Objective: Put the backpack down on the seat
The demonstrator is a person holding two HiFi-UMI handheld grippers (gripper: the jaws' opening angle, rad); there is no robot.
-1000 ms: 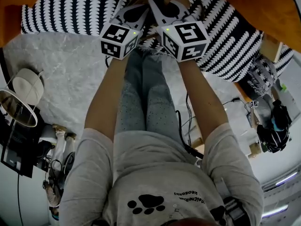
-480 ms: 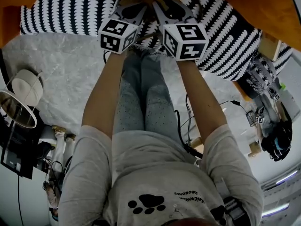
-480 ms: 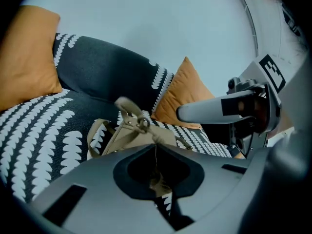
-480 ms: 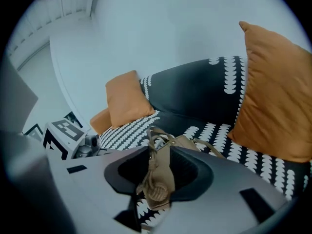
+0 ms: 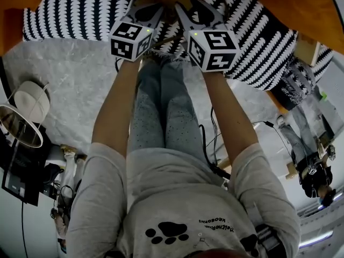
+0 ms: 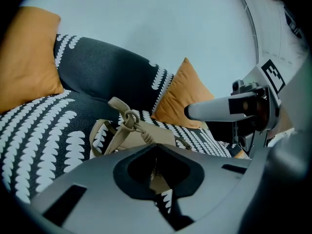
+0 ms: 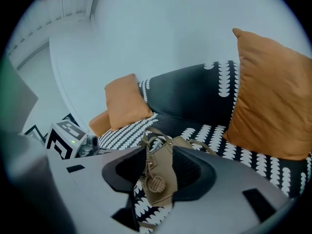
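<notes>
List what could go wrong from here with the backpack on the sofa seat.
1. The jaws of the right gripper have just been opening, yet the backpack and its knotted cord sit between them; pulling back may snag the cord.
2. The left gripper looks closed on the backpack; withdrawing before release could drag it along the seat.

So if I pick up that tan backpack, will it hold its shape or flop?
Probably flop: the tan backpack sits slumped and creased on the patterned seat. Its straps and knotted cord lie loose, so they would likely dangle and swing. It looks flat and thinly filled, so probably light.
</notes>
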